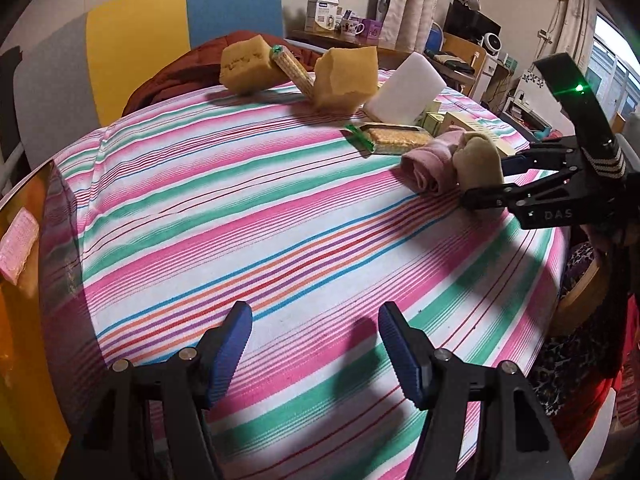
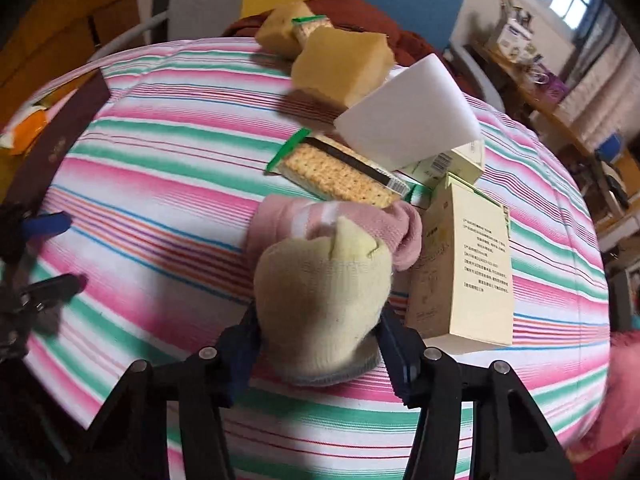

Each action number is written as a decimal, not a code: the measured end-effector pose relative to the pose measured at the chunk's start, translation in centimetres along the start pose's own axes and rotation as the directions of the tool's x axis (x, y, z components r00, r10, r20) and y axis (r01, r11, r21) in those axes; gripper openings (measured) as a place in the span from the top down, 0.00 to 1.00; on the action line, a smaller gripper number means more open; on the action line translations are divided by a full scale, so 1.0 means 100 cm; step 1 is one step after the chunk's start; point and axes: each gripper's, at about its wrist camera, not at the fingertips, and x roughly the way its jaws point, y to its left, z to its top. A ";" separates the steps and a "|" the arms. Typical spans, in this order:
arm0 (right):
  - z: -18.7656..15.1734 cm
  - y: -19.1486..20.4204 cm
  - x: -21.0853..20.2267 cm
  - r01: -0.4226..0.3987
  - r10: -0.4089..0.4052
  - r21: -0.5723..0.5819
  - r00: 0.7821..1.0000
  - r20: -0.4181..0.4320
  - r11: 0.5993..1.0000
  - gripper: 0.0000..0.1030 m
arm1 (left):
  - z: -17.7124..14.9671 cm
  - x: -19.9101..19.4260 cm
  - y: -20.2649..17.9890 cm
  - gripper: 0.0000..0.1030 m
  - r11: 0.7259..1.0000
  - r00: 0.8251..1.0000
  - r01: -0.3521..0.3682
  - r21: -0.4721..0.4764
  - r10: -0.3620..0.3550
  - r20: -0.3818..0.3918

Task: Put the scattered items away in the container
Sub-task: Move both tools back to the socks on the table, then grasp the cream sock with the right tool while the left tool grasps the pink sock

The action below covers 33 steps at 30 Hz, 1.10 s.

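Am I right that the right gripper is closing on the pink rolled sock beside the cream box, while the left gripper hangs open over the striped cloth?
Not quite: the right gripper is on the pale yellow rolled sock, as the right wrist view shows; the pink sock lies behind it. The rest holds.

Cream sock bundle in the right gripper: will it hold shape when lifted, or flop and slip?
The cream sock bundle looks soft knit, so it will likely squash between the right gripper pads rather than slip. Its rolled shape should mostly hold. The pink sock touches it and may drag along.
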 end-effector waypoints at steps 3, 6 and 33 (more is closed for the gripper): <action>-0.006 -0.002 -0.005 -0.057 0.057 -0.053 0.998 -0.013 0.997 0.47 | 0.005 0.002 -0.003 0.36 0.999 0.999 0.038 -0.001 -0.038 0.003; -0.012 -0.007 -0.012 -0.117 0.115 -0.092 0.993 -0.027 0.989 0.47 | 0.017 0.004 -0.012 0.36 0.998 0.998 0.051 0.025 -0.052 0.023; -0.024 -0.046 -0.032 -0.257 0.252 -0.052 0.964 -0.085 0.965 0.47 | 0.118 0.085 -0.092 0.36 0.921 0.964 0.256 0.293 -0.264 -0.012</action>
